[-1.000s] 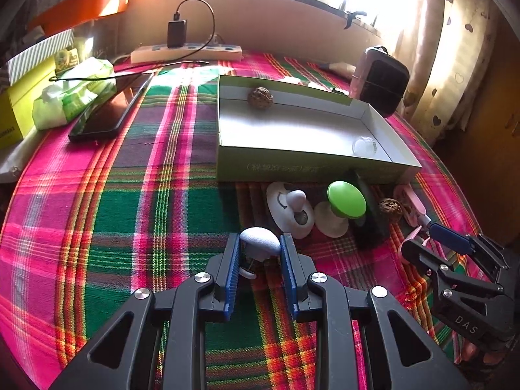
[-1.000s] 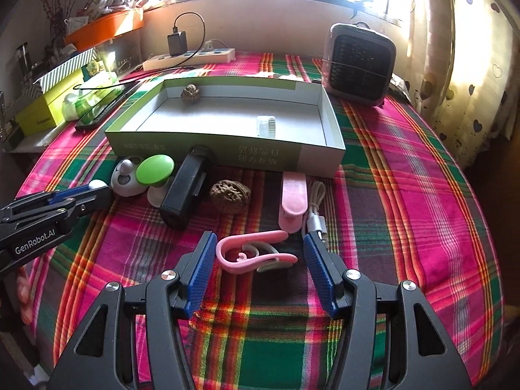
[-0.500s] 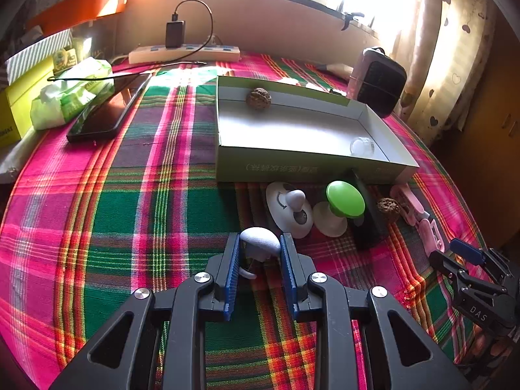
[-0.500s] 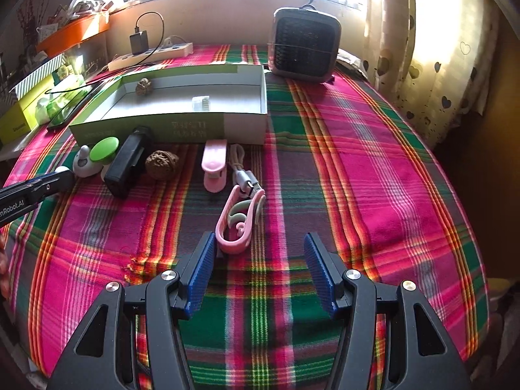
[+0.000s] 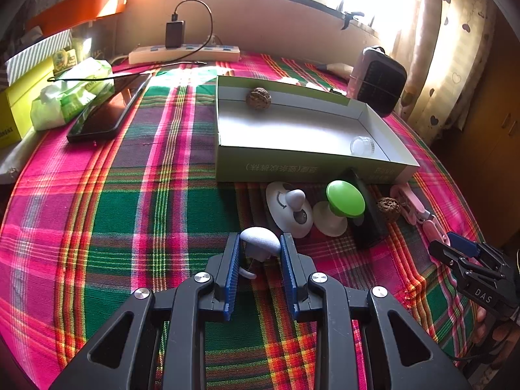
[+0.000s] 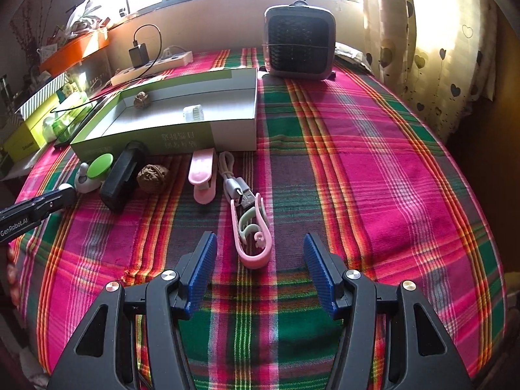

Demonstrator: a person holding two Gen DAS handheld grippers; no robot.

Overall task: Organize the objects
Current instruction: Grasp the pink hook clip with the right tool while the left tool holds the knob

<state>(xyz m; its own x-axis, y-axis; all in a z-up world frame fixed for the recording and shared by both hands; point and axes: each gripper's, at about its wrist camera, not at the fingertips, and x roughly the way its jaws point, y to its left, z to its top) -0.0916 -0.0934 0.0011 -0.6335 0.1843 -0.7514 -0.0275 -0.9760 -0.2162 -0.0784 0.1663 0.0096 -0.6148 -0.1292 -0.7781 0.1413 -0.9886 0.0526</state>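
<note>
My left gripper (image 5: pixel 260 243) is shut on a small white mushroom-shaped hook (image 5: pixel 260 240) just above the plaid cloth. In the right wrist view my right gripper (image 6: pixel 260 240) stands open, and a pink hook (image 6: pixel 256 255) lies lengthwise on the cloth between its fingers without touching them. The open green box (image 5: pixel 292 170) holds a walnut (image 5: pixel 258 98) and a small clear jar (image 5: pixel 362 145). Along its front wall lie a white round hook (image 5: pixel 289 209), a green knob (image 5: pixel 345 198), a black block (image 5: pixel 367 227), a second walnut (image 6: pixel 152 177), a pink clip (image 6: pixel 203 175) and a USB cable (image 6: pixel 234 182).
A small grey heater (image 6: pixel 299 42) stands behind the box at the right. A power strip (image 5: pixel 185 53) with a charger lies along the back wall. At the left are a phone (image 5: pixel 107 107), a tissue pack (image 5: pixel 71 97) and a yellow box (image 5: pixel 13 113). A curtain hangs at the right.
My right gripper has shifted to the right, away from the pile. The pink hook lay crosswise before it and now lies lengthwise between its fingers. My left gripper has kept still.
</note>
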